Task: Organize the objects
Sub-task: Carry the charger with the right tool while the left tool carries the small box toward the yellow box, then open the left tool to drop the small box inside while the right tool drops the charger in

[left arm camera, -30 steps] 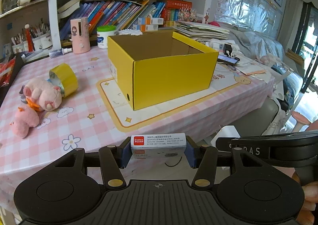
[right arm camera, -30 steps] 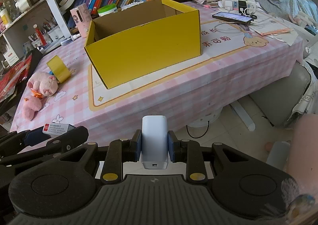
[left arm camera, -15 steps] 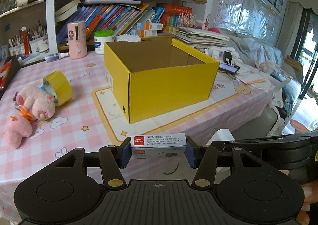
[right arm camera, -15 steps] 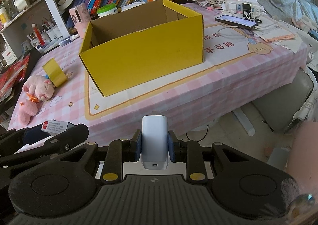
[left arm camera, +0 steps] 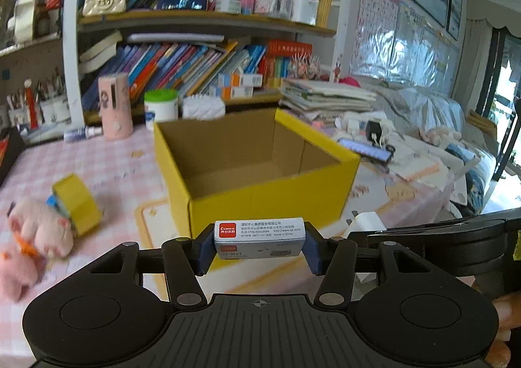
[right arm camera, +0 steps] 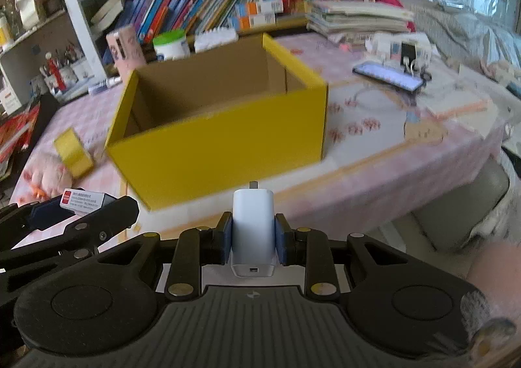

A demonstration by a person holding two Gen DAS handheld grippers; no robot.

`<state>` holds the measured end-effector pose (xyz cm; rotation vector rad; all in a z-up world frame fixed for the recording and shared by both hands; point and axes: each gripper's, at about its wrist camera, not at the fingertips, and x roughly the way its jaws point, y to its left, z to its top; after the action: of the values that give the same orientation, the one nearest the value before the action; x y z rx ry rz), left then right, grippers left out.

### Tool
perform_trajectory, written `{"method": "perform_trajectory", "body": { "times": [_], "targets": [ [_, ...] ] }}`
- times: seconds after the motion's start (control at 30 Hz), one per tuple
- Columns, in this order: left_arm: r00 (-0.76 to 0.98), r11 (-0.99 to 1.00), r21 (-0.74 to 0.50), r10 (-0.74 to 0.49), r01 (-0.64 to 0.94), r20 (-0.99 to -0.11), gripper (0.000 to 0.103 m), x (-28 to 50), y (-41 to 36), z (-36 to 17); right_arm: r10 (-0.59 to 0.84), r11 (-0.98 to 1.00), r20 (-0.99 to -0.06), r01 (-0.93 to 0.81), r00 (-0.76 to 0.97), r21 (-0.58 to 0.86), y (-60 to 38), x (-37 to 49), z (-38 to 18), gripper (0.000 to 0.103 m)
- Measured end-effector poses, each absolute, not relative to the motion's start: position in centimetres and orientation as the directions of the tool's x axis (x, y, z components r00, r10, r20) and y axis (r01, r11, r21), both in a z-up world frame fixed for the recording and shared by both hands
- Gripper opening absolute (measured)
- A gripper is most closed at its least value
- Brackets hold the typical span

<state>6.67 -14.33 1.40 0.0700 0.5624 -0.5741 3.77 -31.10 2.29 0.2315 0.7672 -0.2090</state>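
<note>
**Both loads near the box, drop risk ahead**

Since the earlier frame both hands have come closer to the yellow box [left arm camera: 257,166], which now looms larger and a bit blurred. Left hand-held gripper [left arm camera: 259,246] is clamped on the staple box [left arm camera: 259,234], held crosswise by its ends. Right hand-held gripper [right arm camera: 253,239] is pinched tight on the white charger [right arm camera: 253,228], prongs forward. Neither is over the opening yet; the yellow box sits open on the tabletop [left arm camera: 123,159]. Risks, as I judge: I clip the near wall and shove the box, the two grippers bump side by side, or I release early and things land outside. Tape roll [left arm camera: 76,203] and plush pig [left arm camera: 39,231] wait at left.
</note>
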Motion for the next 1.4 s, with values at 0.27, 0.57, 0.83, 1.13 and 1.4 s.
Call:
{"method": "perform_trajectory", "body": {
  "times": [0.27, 0.57, 0.83, 1.13, 1.4],
  "targets": [
    [0.740, 0.855, -0.047, -0.473, 0.516, -0.478, 0.052, 9.3, -17.1, 2.9, -0.087, 0.968, -0.646, 0.217, 0.758, 0.124, -33.6, 7.3, 4.6, 0.025],
    [0.784, 0.894, -0.020, -0.403, 0.447, -0.472, 0.052, 13.0, -19.3, 3.5, -0.035, 0.985, -0.604, 0.130, 0.796, 0.114, -36.2, 12.2, 5.6, 0.025],
    [0.775, 0.925, 0.015, -0.309, 0.379, -0.551, 0.052, 17.2, -20.9, 1.8, 0.011, 0.994, -0.594, 0.056, 0.804, 0.093, -38.0, 17.5, 5.3, 0.024],
    [0.710, 0.935, 0.020, -0.255, 0.354, -0.657, 0.052, 20.2, -22.4, -1.2, 0.092, 0.996, -0.679, -0.077, 0.729, 0.052, -38.4, 23.7, 2.8, 0.024],
    [0.686, 0.915, 0.138, -0.177, 0.378, -0.706, 0.052, 21.3, -24.6, -2.6, 0.129, 0.978, -0.756, -0.208, 0.642, -0.009, -36.9, 26.9, 0.4, 0.024]
  ]
}}
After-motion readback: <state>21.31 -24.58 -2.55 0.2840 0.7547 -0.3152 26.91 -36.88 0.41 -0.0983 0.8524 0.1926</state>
